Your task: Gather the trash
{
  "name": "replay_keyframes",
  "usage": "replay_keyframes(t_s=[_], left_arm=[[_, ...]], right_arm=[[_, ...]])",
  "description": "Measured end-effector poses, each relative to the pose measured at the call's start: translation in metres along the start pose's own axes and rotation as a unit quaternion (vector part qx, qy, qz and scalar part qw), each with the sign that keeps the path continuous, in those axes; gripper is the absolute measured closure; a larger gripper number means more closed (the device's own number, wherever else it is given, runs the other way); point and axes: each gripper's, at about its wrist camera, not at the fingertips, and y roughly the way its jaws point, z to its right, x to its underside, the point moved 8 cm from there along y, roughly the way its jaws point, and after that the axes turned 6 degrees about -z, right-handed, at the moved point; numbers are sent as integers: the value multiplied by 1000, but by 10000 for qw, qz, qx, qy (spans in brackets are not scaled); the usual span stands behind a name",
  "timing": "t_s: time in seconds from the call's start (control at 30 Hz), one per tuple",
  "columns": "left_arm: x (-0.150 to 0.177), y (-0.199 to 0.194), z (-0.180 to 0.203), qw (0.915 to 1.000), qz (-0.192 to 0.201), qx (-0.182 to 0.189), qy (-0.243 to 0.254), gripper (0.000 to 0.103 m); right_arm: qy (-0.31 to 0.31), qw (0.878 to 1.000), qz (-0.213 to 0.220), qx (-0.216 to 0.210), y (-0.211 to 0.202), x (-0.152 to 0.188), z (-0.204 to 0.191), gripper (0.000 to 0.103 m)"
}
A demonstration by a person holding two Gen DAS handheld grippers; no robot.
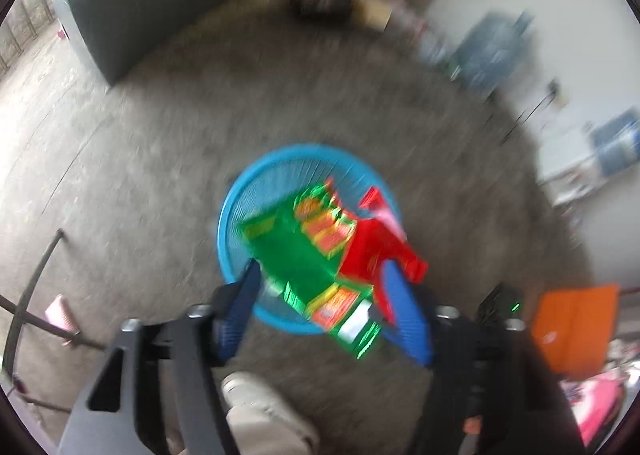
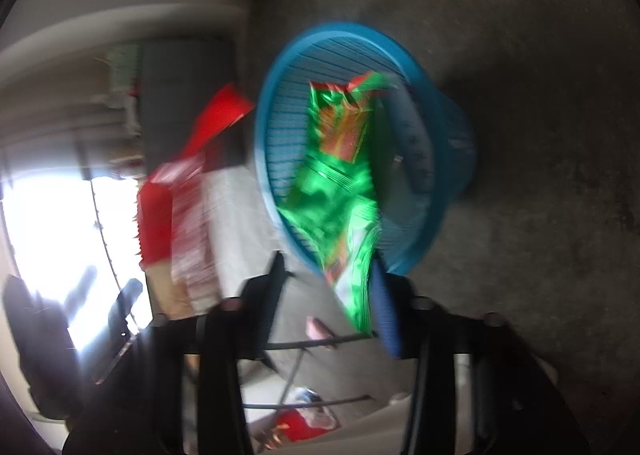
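The left gripper's (image 1: 320, 307) blue fingers (image 1: 404, 319) stand spread, with a green wrapper (image 1: 296, 255) and a red wrapper (image 1: 376, 247) between them above the blue basket (image 1: 228, 223) on the floor. The right gripper's (image 2: 328, 295) fingers (image 2: 384, 311) are parted, the green wrapper touching one finger; whether it is gripped cannot be determined.

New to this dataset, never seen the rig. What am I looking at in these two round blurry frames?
No robot here: a person carries a two-finger gripper in each hand, each with a fisheye camera looking along its blue-padded fingers.

The left wrist view shows the left gripper above a round blue slatted plastic basket on the grey concrete floor. A shiny green snack wrapper and a red wrapper hang over the basket.

The right wrist view shows the right gripper, its fingers spread, the green wrapper against one pad. Motion blur hides whether either wrapper is actually gripped.
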Motion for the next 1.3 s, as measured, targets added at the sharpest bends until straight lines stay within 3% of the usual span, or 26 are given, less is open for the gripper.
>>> replay_keyframes(t_s=[0.1,0.17,0.37,0.57,0.73,0.83,1.03,1.13,1.3], left_arm=[[7,21,-13,9992,-269,-251,-184,36],[13,14,-23,9988,-115,-217,-415,31],[23,-42,-33,9969,514,-311,-510,27],[43,-120,-29,9920,1196,-183,-367,22],[91,-200,-32,9806,1942,-84,-264,14],[131,-242,-40,9693,2437,-162,-268,6],[218,-302,-77,9478,3045,-574,-755,6],[260,-320,-104,9349,3133,-953,-1371,6],[335,-338,-142,9027,3251,-1799,-2171,6]], right_arm=[[104,9998,-89,147,2,4,12,47],[-83,9998,75,153,-7,6,10,40],[-645,9937,515,758,-31,11,1,39],[-1340,9736,1358,1257,-71,27,-27,39],[-2335,9465,1791,1325,-112,64,-76,36],[-3061,9216,2012,1280,-126,100,-117,27],[-4544,8520,2237,1327,-140,190,-182,9],[-5043,8189,2380,1359,-138,231,-205,8],[-5774,7697,2335,1402,-127,295,-228,8]])
